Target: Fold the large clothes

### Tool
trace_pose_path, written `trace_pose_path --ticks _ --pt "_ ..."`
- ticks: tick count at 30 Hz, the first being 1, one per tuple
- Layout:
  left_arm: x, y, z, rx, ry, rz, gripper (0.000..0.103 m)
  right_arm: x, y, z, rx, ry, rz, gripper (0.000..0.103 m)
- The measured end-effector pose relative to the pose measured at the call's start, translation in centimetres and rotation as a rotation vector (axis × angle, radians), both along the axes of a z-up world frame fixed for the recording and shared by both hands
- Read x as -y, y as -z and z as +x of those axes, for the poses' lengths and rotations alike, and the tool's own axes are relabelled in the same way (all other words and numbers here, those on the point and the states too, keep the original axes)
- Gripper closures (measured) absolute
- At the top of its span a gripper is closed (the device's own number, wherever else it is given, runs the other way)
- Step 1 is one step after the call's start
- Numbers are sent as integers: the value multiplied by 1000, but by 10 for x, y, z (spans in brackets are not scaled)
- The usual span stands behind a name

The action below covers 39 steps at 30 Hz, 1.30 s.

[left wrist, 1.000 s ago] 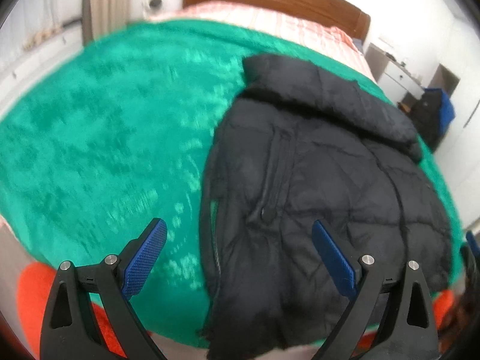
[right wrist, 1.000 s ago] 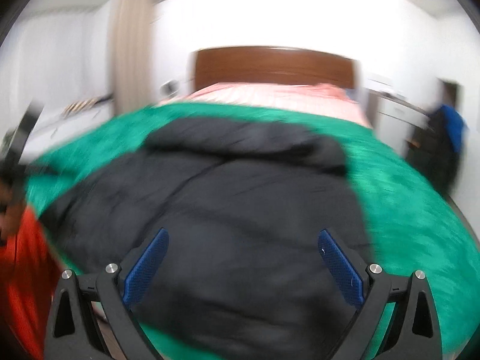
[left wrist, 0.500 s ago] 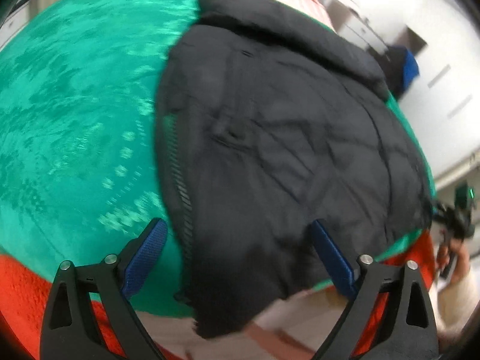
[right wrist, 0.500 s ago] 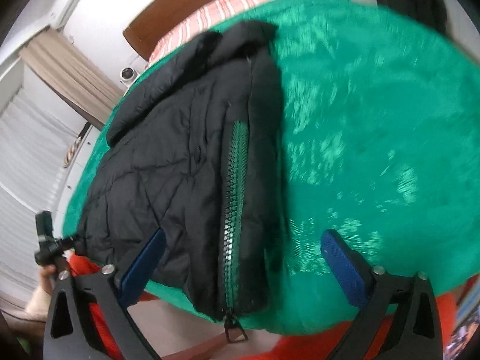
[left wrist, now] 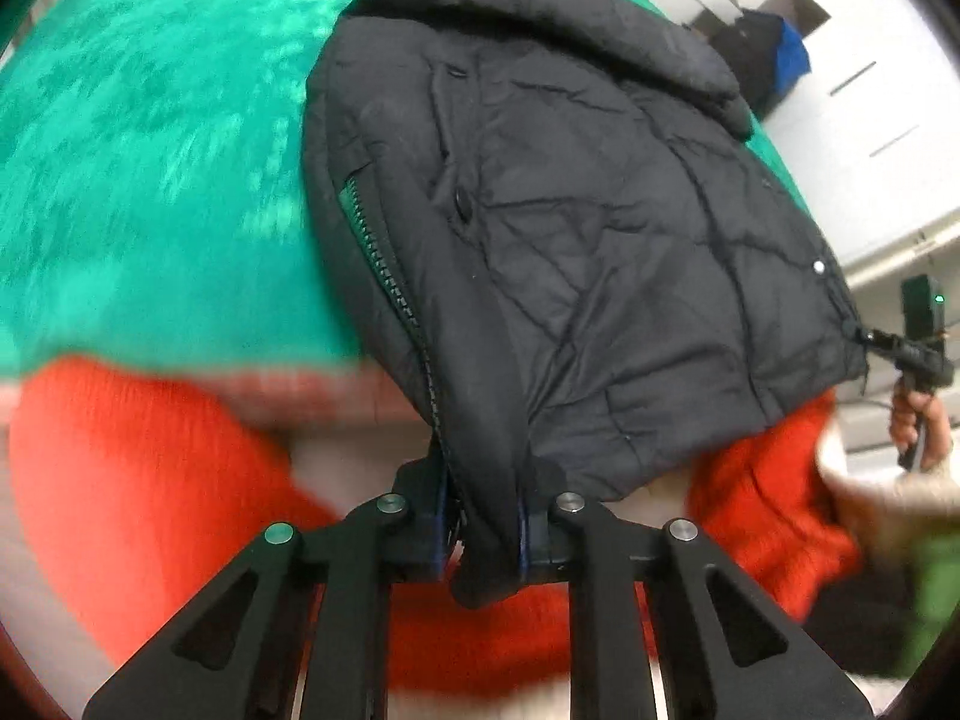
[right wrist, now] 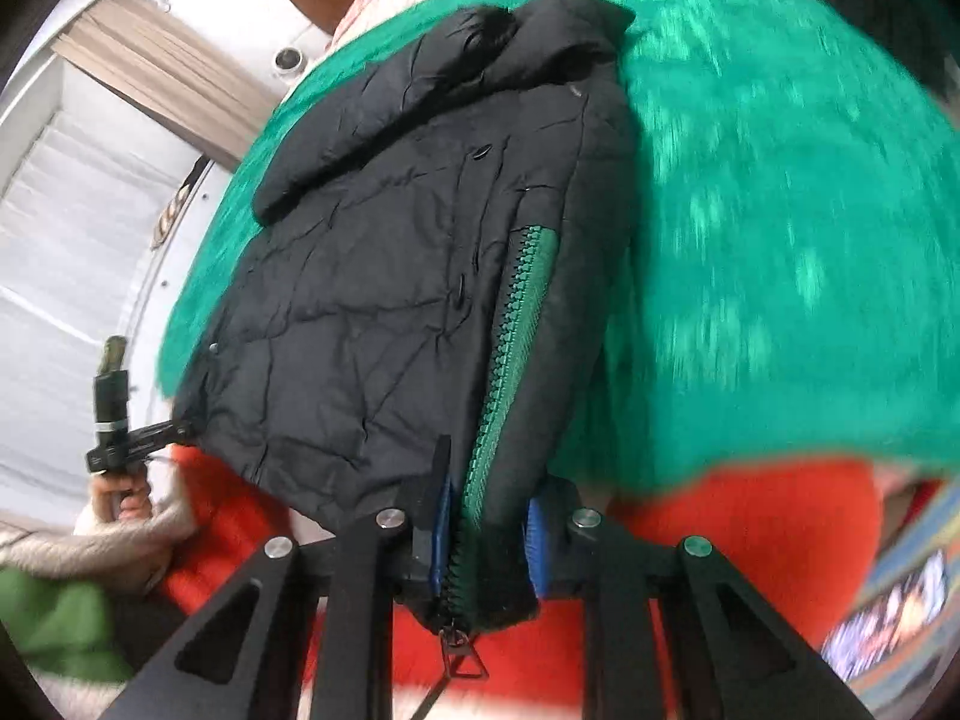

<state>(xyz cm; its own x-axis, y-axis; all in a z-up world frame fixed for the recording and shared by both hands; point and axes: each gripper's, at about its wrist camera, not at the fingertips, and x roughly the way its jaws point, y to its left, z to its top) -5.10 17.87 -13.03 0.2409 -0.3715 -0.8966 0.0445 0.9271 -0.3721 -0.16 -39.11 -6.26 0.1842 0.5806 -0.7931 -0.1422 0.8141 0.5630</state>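
Both tools are clamped down on the black puffer jacket right now. The left tool has its pads pinched on one near hem corner, next to the zipper. The right tool is pinched on the other near corner, right over the green zipper tape, with the pull dangling below. The jacket itself lies flat on the green blanket on the bed, collar at the far end, hem hanging a bit over the near edge.

What worries me: that shell looks slick and puffy, so I'd guess a corner could slide out once I lift. The right grip sits on zipper teeth, which might slip. If one side lets go, the fold goes crooked.
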Motion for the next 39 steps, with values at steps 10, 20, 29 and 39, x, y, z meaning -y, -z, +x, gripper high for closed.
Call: trace_pose_path --ticks 10,20,29,39 --pt "-29 -178 107 427 -41 -91 85 31 -129 115 290 136 317 84" --pt "-53 -178 293 481 -363 192 5 28 -99 294 347 480 243 2" --pt "-61 -49 317 271 -379 277 5 -12 -44 296 343 286 -105 2" --pt "-42 -13 310 255 -370 162 58 -92 -8 312 398 128 -391 76"
